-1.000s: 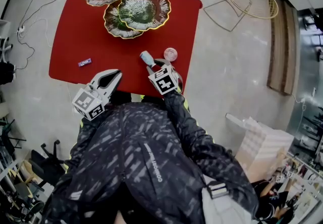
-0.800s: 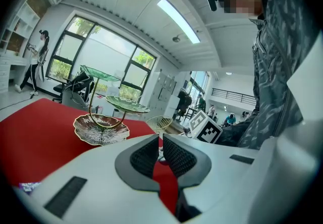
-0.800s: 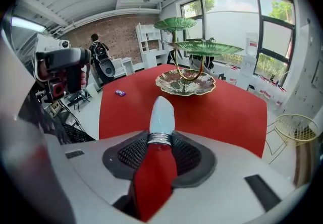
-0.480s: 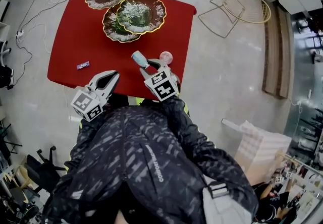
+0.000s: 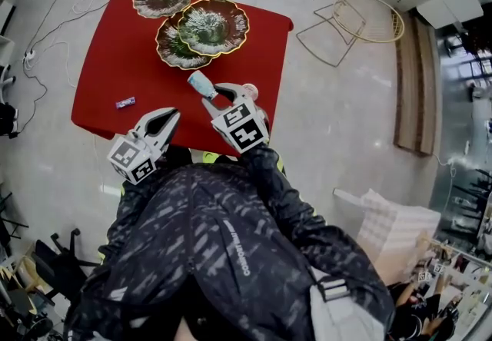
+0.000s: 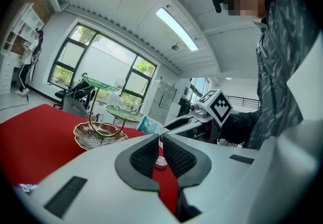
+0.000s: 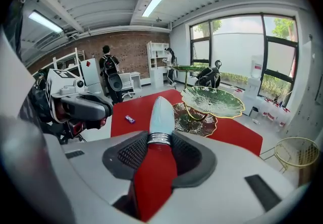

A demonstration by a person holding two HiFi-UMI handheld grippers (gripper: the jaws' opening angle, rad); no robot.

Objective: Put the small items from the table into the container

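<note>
Head view, risk: slip of the pale blue tube (image 5: 201, 84) from the right gripper (image 5: 214, 97), pinched only at the neck with most of its length ahead of the pads. Likely to drop short of the tiered leaf dishes (image 5: 213, 26) by the worktop's (image 5: 108, 63) far edge, or to knock the top dish.
Head view, pose: right gripper raised near the right edge, tilted down toward the dishes; left gripper (image 5: 164, 121) low at the near edge.
Head view, leftovers: wrapped sweet (image 5: 125, 102) near the left edge; pink round item (image 5: 250, 89) near the right edge.
Left gripper view, jaws: together, nothing gripped, roughly level.
Right gripper view, jaws: clamped on the tube's silver band.
</note>
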